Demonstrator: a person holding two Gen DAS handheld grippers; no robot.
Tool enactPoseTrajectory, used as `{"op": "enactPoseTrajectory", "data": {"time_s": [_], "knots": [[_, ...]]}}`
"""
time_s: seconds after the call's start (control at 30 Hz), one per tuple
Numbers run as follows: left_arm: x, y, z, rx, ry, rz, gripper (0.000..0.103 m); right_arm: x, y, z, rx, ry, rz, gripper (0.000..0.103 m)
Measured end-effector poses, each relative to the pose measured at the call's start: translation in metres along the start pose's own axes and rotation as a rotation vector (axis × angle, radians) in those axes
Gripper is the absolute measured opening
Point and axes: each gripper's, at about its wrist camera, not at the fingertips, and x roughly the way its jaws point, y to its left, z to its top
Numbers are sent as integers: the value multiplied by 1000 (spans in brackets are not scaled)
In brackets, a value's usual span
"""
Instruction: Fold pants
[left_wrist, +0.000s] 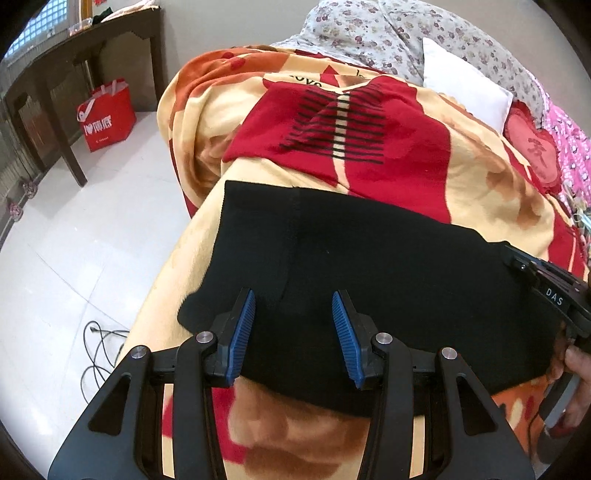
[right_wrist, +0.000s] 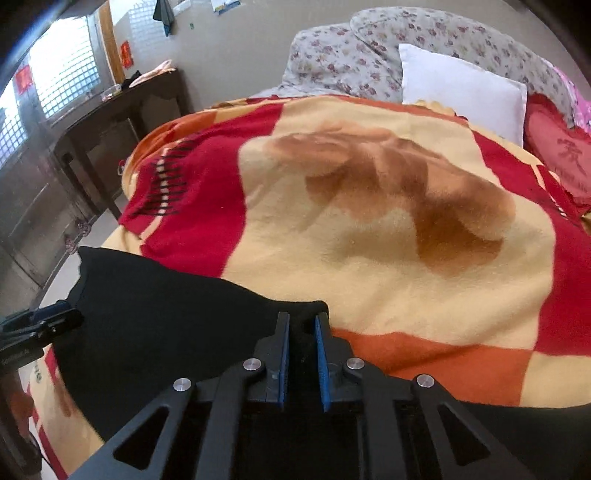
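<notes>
Black pants (left_wrist: 369, 266) lie folded across a red, orange and cream blanket (left_wrist: 480, 177) on a bed. My left gripper (left_wrist: 293, 293) hovers over the near left part of the pants, its blue pads (left_wrist: 243, 332) spread apart with nothing pinched. In the right wrist view my right gripper (right_wrist: 302, 315) is shut on the right corner of the pants (right_wrist: 166, 332), with black fabric filling the narrow gap between its pads. Each gripper shows in the other's view: the right gripper (left_wrist: 517, 262) at the pants' right edge, the left gripper (right_wrist: 70, 314) at their left edge.
The bed's left edge drops to a white tiled floor (left_wrist: 74, 258) with cables (left_wrist: 99, 347). A dark wooden table (left_wrist: 74, 59) and a red shopping bag (left_wrist: 107, 118) stand by the wall. A white pillow (left_wrist: 465, 88), a floral quilt (left_wrist: 388, 33) and a red heart cushion (left_wrist: 532, 147) lie at the bed's far end.
</notes>
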Motion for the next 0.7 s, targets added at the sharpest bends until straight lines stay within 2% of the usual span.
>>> {"op": "enactPoseTrajectory", "data": {"time_s": [0.17,0.27,0.43,0.7], "knots": [[6,-6,5,28,-11,30,45,1,-5,5,36,1,2,12],[3,-6,5,30,0,31,45,-19,-8,0,53,-24,27,13],[-9,-10,-2,29,-2,19,45,-56,-12,-22,50,-41,28,19],[-31,-35,-13,59,-19,-23,45,-90,-32,-71,69,-16,-38,20]]}}
